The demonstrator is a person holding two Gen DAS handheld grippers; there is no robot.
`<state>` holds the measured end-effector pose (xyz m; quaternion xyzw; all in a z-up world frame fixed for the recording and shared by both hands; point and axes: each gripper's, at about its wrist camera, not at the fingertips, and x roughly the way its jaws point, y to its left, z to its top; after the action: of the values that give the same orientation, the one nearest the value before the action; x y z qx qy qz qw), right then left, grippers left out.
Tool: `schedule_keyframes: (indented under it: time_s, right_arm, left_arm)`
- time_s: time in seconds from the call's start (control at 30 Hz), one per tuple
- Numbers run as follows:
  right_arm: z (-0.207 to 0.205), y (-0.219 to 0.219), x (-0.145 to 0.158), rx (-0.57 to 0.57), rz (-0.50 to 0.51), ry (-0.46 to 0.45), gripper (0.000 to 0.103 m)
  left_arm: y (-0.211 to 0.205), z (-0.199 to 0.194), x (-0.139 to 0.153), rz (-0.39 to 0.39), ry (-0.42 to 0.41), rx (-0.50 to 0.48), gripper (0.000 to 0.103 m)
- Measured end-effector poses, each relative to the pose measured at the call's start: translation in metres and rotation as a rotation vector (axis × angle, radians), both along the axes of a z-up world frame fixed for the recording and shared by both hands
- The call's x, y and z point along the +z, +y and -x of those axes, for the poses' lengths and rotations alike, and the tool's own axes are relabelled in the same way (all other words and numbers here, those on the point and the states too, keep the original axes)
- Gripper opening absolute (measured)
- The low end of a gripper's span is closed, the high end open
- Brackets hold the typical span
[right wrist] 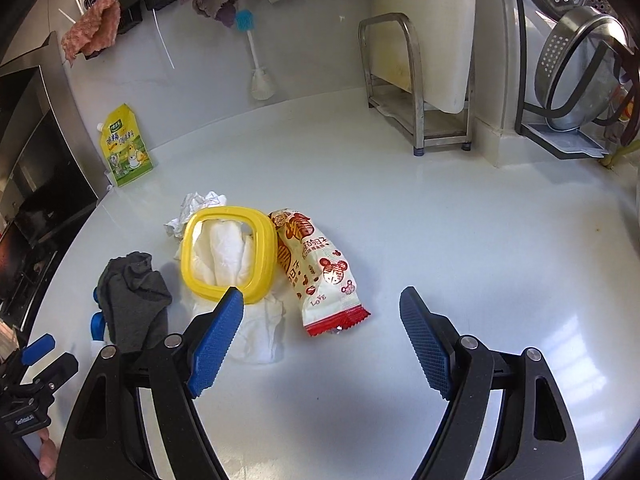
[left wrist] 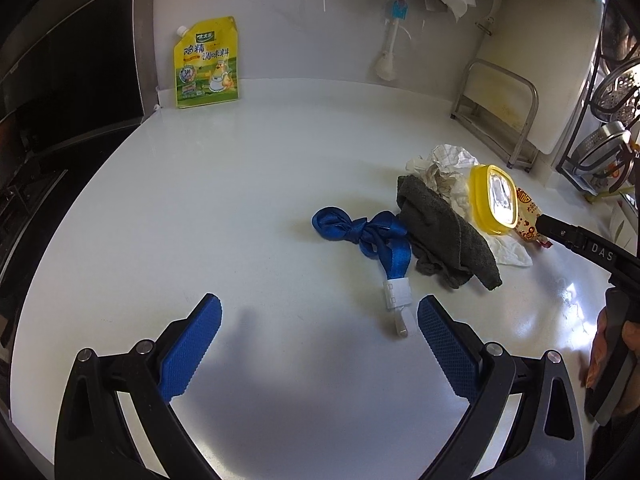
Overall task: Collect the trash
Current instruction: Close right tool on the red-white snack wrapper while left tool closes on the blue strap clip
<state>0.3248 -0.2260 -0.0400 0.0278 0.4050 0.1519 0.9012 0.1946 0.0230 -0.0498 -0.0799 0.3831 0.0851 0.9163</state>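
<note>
A pile of items lies on the white counter point(left wrist: 200, 200). It holds a blue ribbon strap point(left wrist: 360, 234), a dark grey sock point(left wrist: 444, 236), crumpled white paper point(left wrist: 444, 164), a yellow-rimmed container point(left wrist: 494, 200) and a red-and-white snack wrapper point(right wrist: 320, 276). In the right wrist view the yellow-rimmed container point(right wrist: 228, 254) lies on white tissue point(right wrist: 260, 332), with the sock point(right wrist: 134, 296) to its left. My left gripper point(left wrist: 320, 320) is open and empty, just short of the strap's white end. My right gripper point(right wrist: 322, 312) is open and empty, with the wrapper's lower end between its fingers.
A yellow seasoning pouch point(left wrist: 206, 64) leans on the back wall at the left. A steel rack point(right wrist: 404, 80) with a white cutting board stands at the back right, and a dish rack with steel colanders point(right wrist: 576, 64) at the far right. A brush point(right wrist: 256, 60) and cloths hang on the wall.
</note>
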Motion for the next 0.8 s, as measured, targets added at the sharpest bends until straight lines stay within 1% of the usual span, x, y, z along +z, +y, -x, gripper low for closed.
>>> schedule_keyframes:
  time_s: [0.33, 0.37, 0.4, 0.43, 0.5, 0.57, 0.63, 0.8]
  right_arm:
    - [-0.024, 0.005, -0.007, 0.009, 0.032, 0.039, 0.076]
    - [-0.025, 0.006, -0.007, 0.013, 0.041, 0.037, 0.075]
    - [-0.025, 0.009, -0.006, 0.018, 0.055, 0.034, 0.068]
    - [-0.025, 0.011, -0.006, 0.026, 0.065, 0.036, 0.063]
    - [-0.025, 0.014, -0.008, 0.041, 0.069, 0.049, 0.041]
    - [-0.024, 0.015, -0.009, 0.054, 0.069, 0.054, 0.030]
    - [-0.020, 0.014, -0.006, 0.049, 0.069, 0.027, 0.029]
    - [-0.010, 0.002, 0.007, 0.011, 0.008, -0.020, 0.029]
  left_arm:
    - [-0.005, -0.009, 0.000, -0.007, 0.015, 0.001, 0.097]
    - [-0.005, -0.009, 0.000, -0.006, 0.015, 0.001, 0.097]
    - [-0.005, -0.009, 0.000, -0.006, 0.016, 0.000, 0.097]
    - [-0.005, -0.009, 0.000, -0.007, 0.016, 0.000, 0.097]
    - [-0.006, -0.010, 0.001, -0.011, 0.016, 0.001, 0.097]
    - [-0.006, -0.009, 0.001, -0.015, 0.012, -0.001, 0.097]
    - [-0.008, -0.011, 0.001, -0.022, 0.015, -0.004, 0.097]
    - [-0.013, -0.013, 0.002, -0.022, 0.017, -0.009, 0.097]
